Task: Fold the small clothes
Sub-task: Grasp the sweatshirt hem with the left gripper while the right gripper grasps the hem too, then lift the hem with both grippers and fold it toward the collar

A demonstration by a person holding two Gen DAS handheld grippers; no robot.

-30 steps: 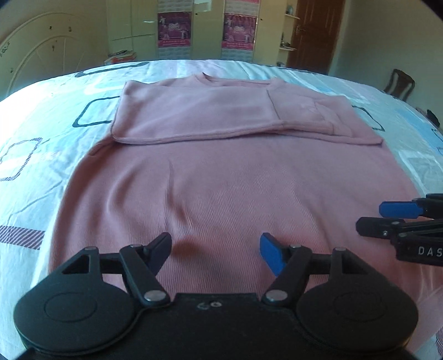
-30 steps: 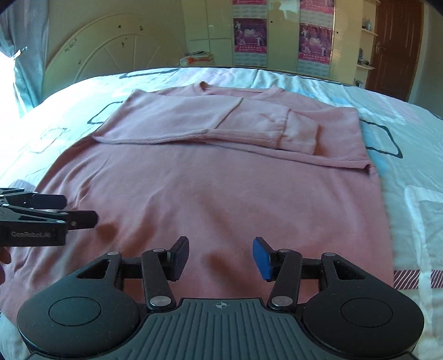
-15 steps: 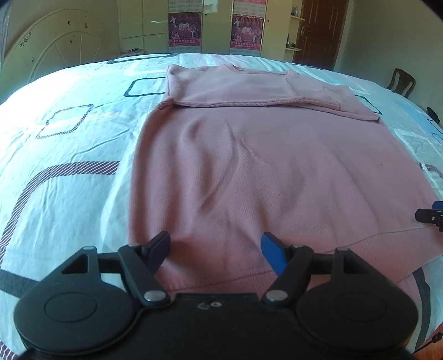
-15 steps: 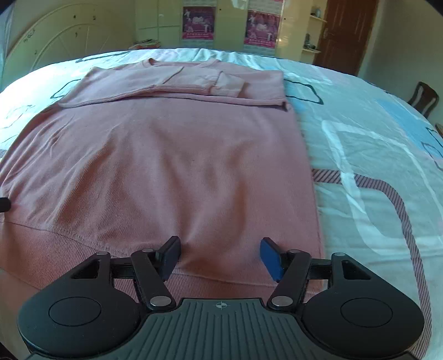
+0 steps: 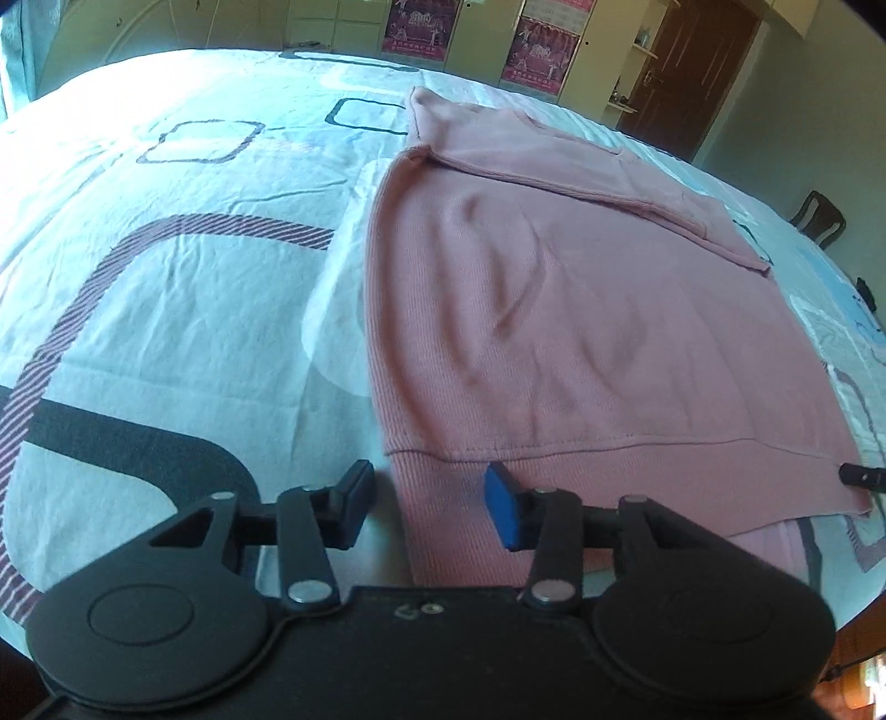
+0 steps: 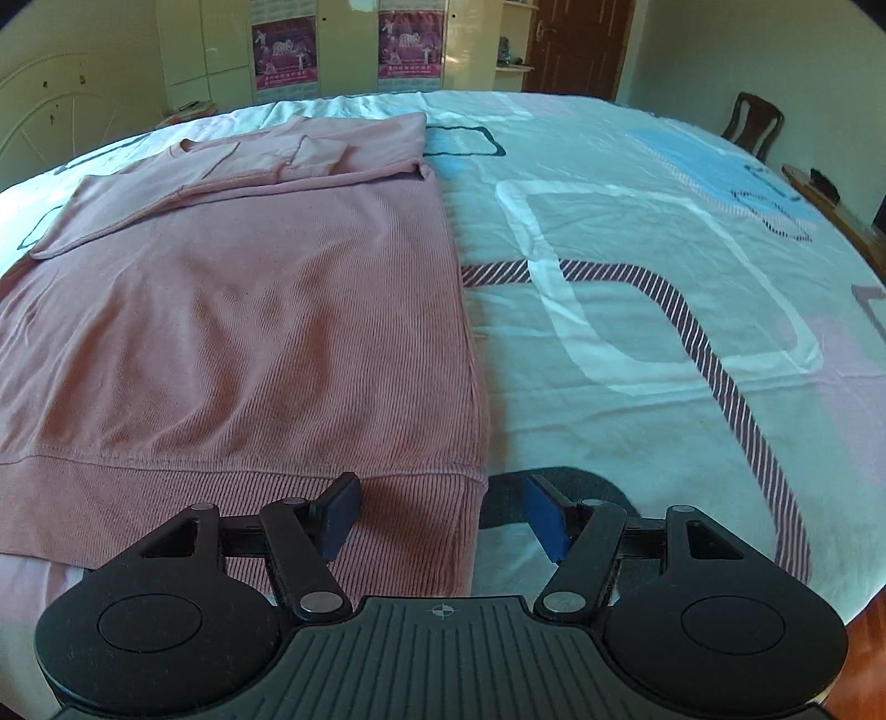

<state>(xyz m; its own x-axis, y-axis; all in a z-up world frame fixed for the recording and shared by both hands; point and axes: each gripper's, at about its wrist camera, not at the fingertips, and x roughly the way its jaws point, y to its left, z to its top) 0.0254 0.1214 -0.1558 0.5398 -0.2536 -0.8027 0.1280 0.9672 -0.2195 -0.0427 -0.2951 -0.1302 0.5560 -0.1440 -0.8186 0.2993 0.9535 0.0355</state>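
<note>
A pink knit sweater (image 5: pixel 554 332) lies flat on the bed, its sleeves folded across the chest at the far end. It also shows in the right wrist view (image 6: pixel 249 343). My left gripper (image 5: pixel 426 509) is open and straddles the sweater's near left hem corner, low over the ribbed band. My right gripper (image 6: pixel 443 515) is open and straddles the near right hem corner. Its fingertip (image 5: pixel 861 475) shows at the right edge of the left wrist view, by the hem.
The bed sheet (image 6: pixel 637 288) is pale with printed squares and striped bands. Wardrobes with posters (image 6: pixel 343 50) and a brown door (image 5: pixel 686 72) stand behind the bed. A wooden chair (image 6: pixel 753 124) stands at the right. The bed's near edge lies just under both grippers.
Both grippers have drawn back from the sweater's middle to its near hem and spread apart, left to the left corner, right to the right corner. Both stay open.
</note>
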